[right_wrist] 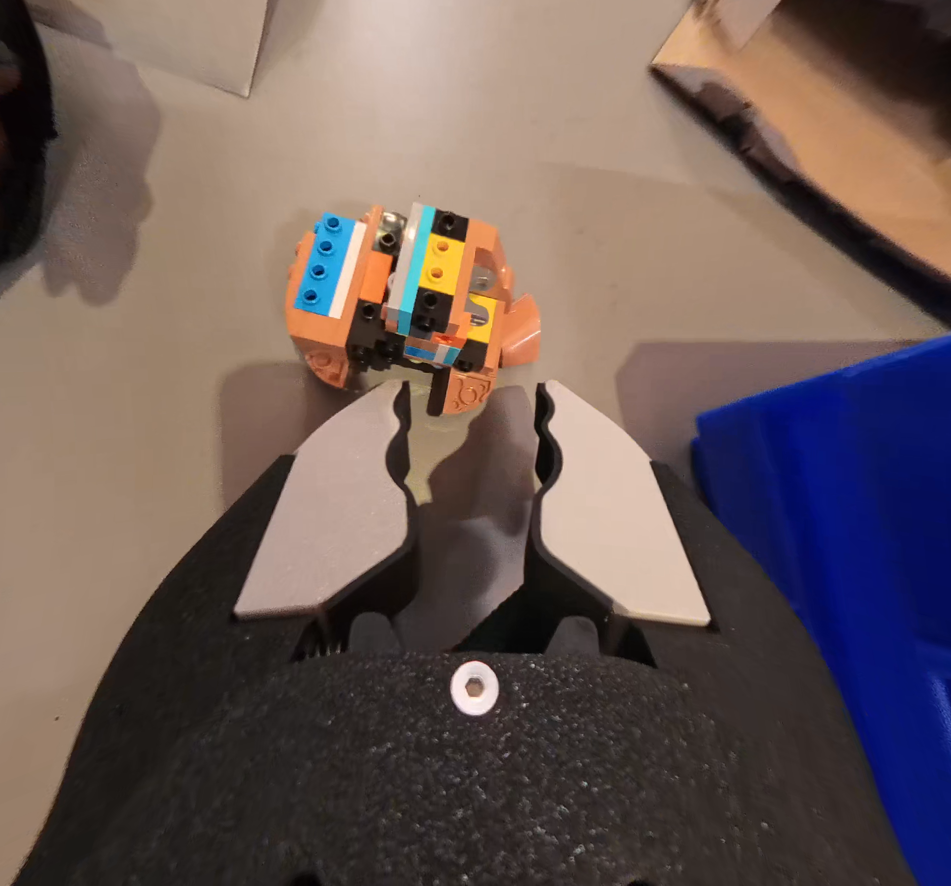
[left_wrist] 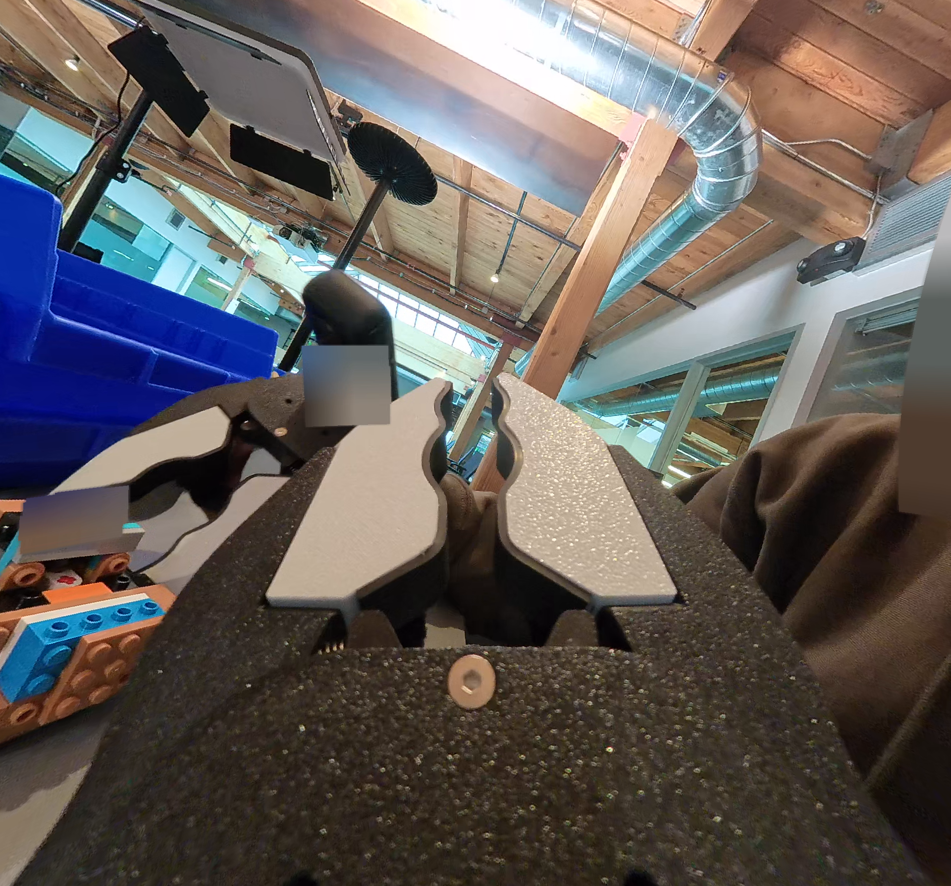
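A small brick model [right_wrist: 406, 295], brown with blue, yellow, black and white bricks, lies on the grey table [right_wrist: 514, 115]. My right gripper [right_wrist: 468, 388] is open and empty, its tips right at the model's near edge; a brown corner of the model sits between the tips. My left gripper [left_wrist: 471, 393] tilts up toward the ceiling, open by only a narrow gap, with nothing between the fingers. In the left wrist view the model [left_wrist: 77, 655] lies low at the left, with the right gripper [left_wrist: 139, 501] over it.
A blue plastic bin [right_wrist: 823, 552] stands close on the right of the right gripper and shows in the left wrist view [left_wrist: 128, 347]. A cardboard box [right_wrist: 823, 141] is at the far right, a white box [right_wrist: 180, 2] far left. A person's brown sleeve [left_wrist: 797, 552] is beside the left gripper. One gripper's finger ends stand about 20 cm off the other's.
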{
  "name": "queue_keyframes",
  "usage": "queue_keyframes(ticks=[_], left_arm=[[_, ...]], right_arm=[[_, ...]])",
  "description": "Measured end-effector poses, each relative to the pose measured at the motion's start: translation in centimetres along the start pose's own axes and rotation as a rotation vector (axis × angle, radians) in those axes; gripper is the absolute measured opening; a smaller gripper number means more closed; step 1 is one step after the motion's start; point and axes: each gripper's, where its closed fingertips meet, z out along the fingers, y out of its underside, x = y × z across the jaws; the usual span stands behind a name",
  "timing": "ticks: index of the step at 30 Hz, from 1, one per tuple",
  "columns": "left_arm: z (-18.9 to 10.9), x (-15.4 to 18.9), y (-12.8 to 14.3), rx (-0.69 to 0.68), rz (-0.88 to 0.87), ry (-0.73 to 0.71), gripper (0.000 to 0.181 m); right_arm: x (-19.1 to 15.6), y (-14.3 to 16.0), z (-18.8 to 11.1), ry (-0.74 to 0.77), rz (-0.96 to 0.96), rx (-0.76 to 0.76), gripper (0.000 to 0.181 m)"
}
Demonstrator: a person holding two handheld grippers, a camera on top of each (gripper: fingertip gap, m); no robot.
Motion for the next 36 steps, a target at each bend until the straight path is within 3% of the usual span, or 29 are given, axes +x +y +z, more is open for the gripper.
queue_keyframes(ticks=[5,8,13,17,24,33,36], left_arm=[[0.0,0.0,0.0,0.0,-0.001,-0.001,0.014],[0.0,-0.1,0.0,0.002,-0.005,-0.001,0.014],[0.0,-0.1,0.0,0.0,-0.01,-0.003,0.014],[0.0,-0.2,0.0,-0.003,-0.009,-0.007,0.014],[0.0,-0.2,0.0,-0.002,-0.007,-0.008,0.014],[0.0,-0.2,0.0,0.0,-0.009,-0.01,0.014],[0.0,-0.2,0.0,0.001,-0.007,-0.012,0.014]], right_arm=[[-0.4,0.1,1.2,-0.068,0.038,-0.027,0.021],[0.7,0.0,0.3,0.048,-0.036,-0.061,0.021],[5.0,-3.4,-4.6,0.27,-0.081,0.052,0.02],[5.5,-2.6,-4.6,0.23,-0.06,-0.001,0.02],[2.5,0.2,-2.1,0.142,-0.024,-0.05,0.018],[0.4,2.9,-3.4,-0.004,0.136,-0.026,0.019],[-0.4,3.4,-4.2,-0.044,0.161,-0.021,0.034]])
